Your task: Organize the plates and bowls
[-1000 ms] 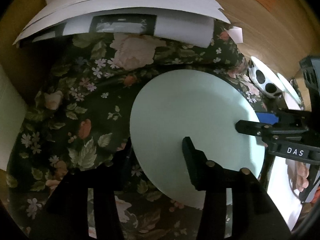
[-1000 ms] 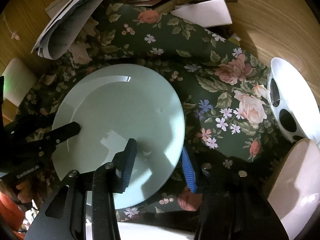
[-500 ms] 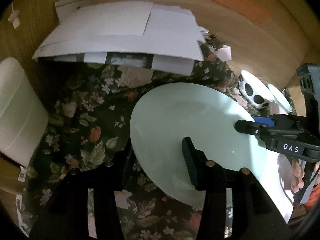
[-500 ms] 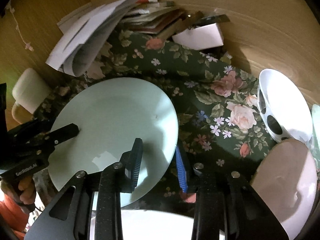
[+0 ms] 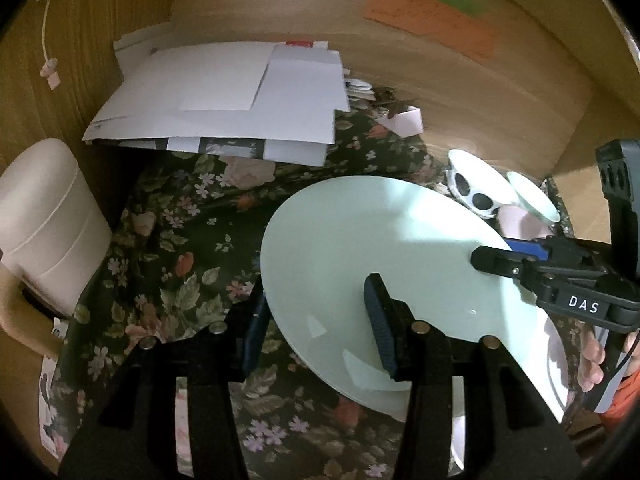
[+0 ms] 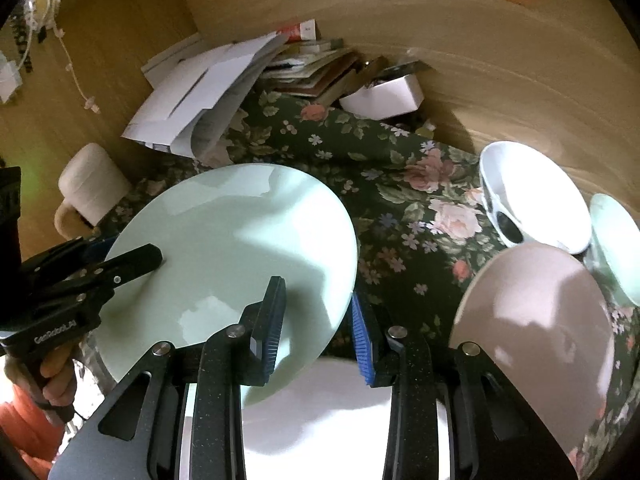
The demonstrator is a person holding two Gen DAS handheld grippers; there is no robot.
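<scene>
Finding: the green plate (image 5: 360, 240) is clear of the cloth (image 5: 180, 240), tilted and carried between two grippers. In the left wrist view it fills the centre out to 4 o'clock.

Left gripper (image 5: 316, 326): jaws partly closed and clamped across the plate's near rim, one finger on the upper face, the other at the rim edge toward 9 o'clock.

Right gripper (image 6: 316, 330): jaws narrow and just closing, with the opposite rim between them. One pad lies on the face, and the blue pad sits at the very edge. I judge this grip shallow.

Risks:
1. Slip. The surface is glazed and smooth, and both holds are at the rim only. If either hand pulls away from the other or twists, the rim could slide out and the plate could drop.
2. Impact below. A white plate (image 6: 320, 400) lies directly under the carried plate at 6 o'clock in the right wrist view. A drop or fast descent could chip both.
3. Side collision. The pink plate (image 6: 540, 320) at 4 o'clock, the spotted bowl (image 6: 532, 192) at 2 o'clock and a small bowl (image 6: 616, 240) at 3 o'clock crowd the right side. A swing that way could strike them.
4. Uneven hands. More tilt shifts the load onto the shallow right grip.

Stacking destination: cannot tell.
</scene>
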